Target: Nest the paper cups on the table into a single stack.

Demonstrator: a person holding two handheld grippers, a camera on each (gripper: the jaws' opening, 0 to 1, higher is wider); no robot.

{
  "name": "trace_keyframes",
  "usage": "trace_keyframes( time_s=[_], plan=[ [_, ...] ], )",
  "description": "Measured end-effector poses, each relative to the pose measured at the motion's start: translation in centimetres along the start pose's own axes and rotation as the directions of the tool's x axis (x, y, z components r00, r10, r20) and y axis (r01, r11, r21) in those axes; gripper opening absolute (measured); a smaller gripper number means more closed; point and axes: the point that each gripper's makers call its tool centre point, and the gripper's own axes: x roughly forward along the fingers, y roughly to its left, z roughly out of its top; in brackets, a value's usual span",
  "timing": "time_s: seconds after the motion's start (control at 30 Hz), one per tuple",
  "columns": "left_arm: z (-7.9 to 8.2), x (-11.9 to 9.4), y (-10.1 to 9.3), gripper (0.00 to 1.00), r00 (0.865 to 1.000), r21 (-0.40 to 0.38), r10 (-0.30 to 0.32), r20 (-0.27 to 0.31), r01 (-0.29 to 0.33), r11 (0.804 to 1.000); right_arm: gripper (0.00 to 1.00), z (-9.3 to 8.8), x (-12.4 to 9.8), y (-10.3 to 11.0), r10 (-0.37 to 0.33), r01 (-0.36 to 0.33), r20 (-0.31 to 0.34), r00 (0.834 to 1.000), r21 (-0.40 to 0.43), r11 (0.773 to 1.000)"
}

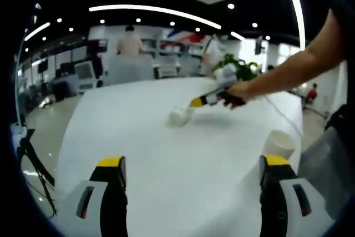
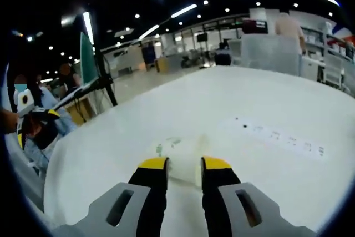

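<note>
A white paper cup (image 1: pixel 180 116) lies on its side in the middle of the white table (image 1: pixel 138 154). My right gripper (image 1: pixel 195 103) comes in from the right, held by a person's hand (image 1: pixel 236 91), with its yellow tips at this cup. In the right gripper view the same cup (image 2: pixel 183 166) sits between the narrowed jaws of my right gripper (image 2: pixel 184 163), which is shut on it. A second paper cup (image 1: pixel 278 143) stands near the table's right edge. My left gripper (image 1: pixel 193 162) is wide open over the near table with nothing between its jaws, and my left gripper (image 2: pixel 34 119) is also visible at the far left.
The table's rounded edge (image 1: pixel 64 154) drops off at the left beside a black tripod (image 1: pixel 34 167). A green plant (image 1: pixel 239 67) stands behind the far edge. A faint printed strip (image 2: pixel 277 135) lies on the tabletop. People stand in the office behind.
</note>
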Motion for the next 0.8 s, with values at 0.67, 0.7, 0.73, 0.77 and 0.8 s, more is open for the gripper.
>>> trace_keyframes(
  time_s=[0.67,0.7,0.73,0.77,0.8],
  plan=[
    [0.1,0.5,-0.1,0.99,1.0,-0.009,-0.007,-0.002,0.007,1.0,0.0,0.7,-0.5,2.6,0.093,-0.093,0.005,0.996,0.001,0.996],
    [0.1,0.5,-0.1,0.99,1.0,-0.009,-0.008,-0.002,0.008,1.0,0.0,0.8,-0.6,2.8,0.092,-0.092,0.003,0.996,-0.006,0.996],
    [0.2,0.5,-0.1,0.99,1.0,-0.009,-0.008,-0.001,0.008,1.0,0.0,0.8,-0.6,2.7,0.091,-0.091,0.002,0.996,-0.011,0.996],
    [0.2,0.5,-0.2,0.99,1.0,-0.008,-0.009,-0.001,0.009,1.0,0.0,0.8,-0.7,2.6,0.087,-0.087,-0.006,0.996,-0.02,0.996],
    [0.2,0.5,-0.2,0.99,1.0,-0.007,-0.01,-0.001,0.01,1.0,0.0,0.9,-0.7,2.6,0.085,-0.085,-0.008,0.996,-0.026,0.996]
  ],
)
